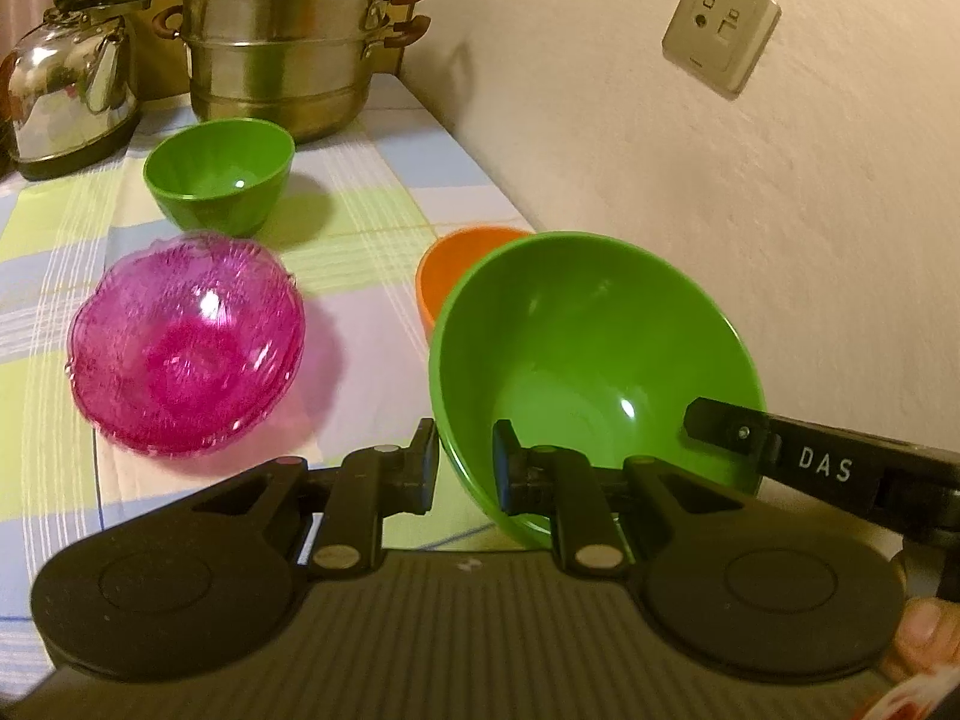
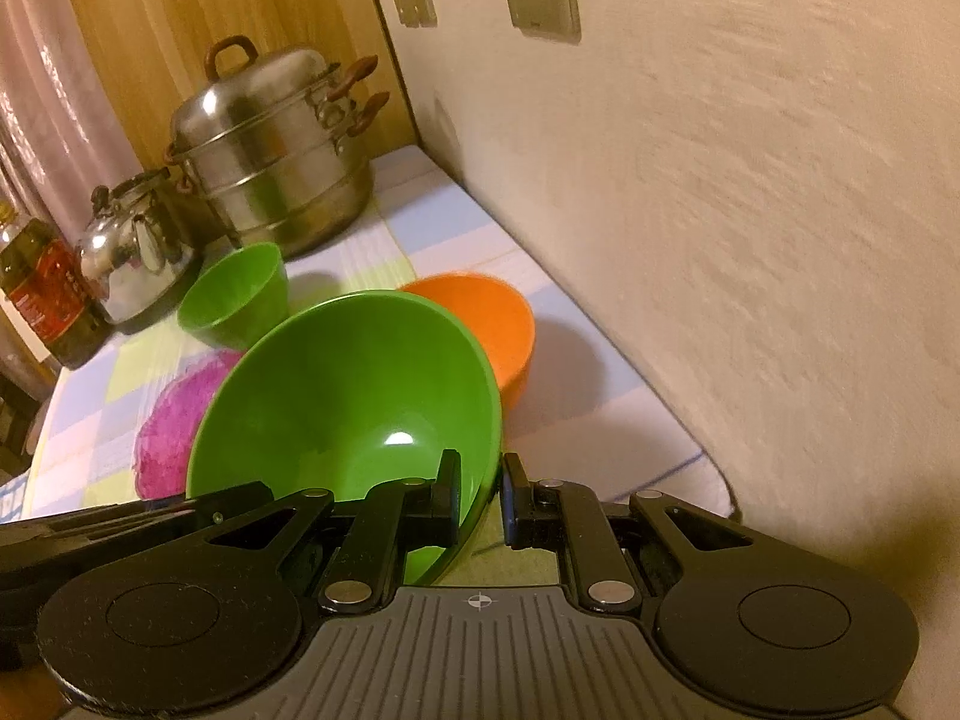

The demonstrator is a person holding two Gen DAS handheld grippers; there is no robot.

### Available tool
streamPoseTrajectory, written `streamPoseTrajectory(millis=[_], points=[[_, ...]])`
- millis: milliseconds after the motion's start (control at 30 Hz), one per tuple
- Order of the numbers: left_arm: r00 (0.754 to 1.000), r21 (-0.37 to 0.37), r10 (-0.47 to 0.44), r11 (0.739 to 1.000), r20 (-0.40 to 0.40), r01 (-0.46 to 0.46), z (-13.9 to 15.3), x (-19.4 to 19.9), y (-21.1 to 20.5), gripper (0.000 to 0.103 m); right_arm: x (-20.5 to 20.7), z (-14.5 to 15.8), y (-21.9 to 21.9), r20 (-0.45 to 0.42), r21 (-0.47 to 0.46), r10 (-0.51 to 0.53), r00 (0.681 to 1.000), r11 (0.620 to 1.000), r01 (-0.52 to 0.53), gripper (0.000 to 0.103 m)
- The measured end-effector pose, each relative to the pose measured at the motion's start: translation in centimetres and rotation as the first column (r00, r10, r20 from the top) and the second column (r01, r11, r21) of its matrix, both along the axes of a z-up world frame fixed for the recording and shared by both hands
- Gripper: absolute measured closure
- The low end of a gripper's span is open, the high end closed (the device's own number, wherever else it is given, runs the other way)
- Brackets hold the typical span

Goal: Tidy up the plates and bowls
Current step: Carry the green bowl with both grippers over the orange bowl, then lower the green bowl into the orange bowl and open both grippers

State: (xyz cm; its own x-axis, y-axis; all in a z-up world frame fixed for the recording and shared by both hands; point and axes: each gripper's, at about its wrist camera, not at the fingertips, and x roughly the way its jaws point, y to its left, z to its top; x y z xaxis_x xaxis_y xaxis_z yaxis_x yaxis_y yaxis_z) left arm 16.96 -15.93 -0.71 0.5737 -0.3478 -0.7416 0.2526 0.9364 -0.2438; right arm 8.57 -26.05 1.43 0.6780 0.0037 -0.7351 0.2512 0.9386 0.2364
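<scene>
I have the big green bowl [image 1: 594, 372] pinched by its rim from two sides and tipped, mouth toward the cameras. My left gripper [image 1: 465, 468] straddles the near-left rim, one finger inside, one outside, nearly closed on the thin wall; my right gripper [image 2: 480, 501] does the same on the near-right rim, its jaws also narrowed onto the wall. The orange bowl [image 2: 480, 324] sits just beyond the green one, close to the wall, and I judge that is where this bowl should nest. To do it well I should level both tools together so the rim doesn't twist, carry it forward over the orange bowl, and lower before easing either grip. The pink glass bowl [image 1: 186, 342] lies ahead-left of my left tool, the small green bowl [image 1: 219, 171] farther ahead.
</scene>
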Motion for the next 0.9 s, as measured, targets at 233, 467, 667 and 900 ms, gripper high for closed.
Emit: streamPoseTrajectory(millis=[233,467,667,900], points=[[1.0,-0.013,0.019,1.0,0.006,-0.019,-0.2,3.4,-0.6,0.087,2.9,-0.2,-1.0,0.01,-0.011,0.001,1.0,1.0,-0.001,0.09],[0.999,-0.018,0.031,0.999,0.008,-0.031,-0.9,7.2,-1.5,0.087,6.2,-1.1,-1.9,0.005,-0.032,0.003,1.0,0.999,-0.003,0.09],[0.999,-0.018,0.035,0.999,0.009,-0.035,-0.8,10.2,-2.2,0.087,9.1,-1.2,-2.9,0.01,-0.035,0.019,1.0,0.999,-0.019,0.089],[1.0,-0.008,0.012,1.0,-0.02,-0.012,-2.1,11.9,-2.8,0.087,10.9,-2.2,-3.8,-0.013,-0.045,0.027,1.0,0.999,-0.027,0.089]])
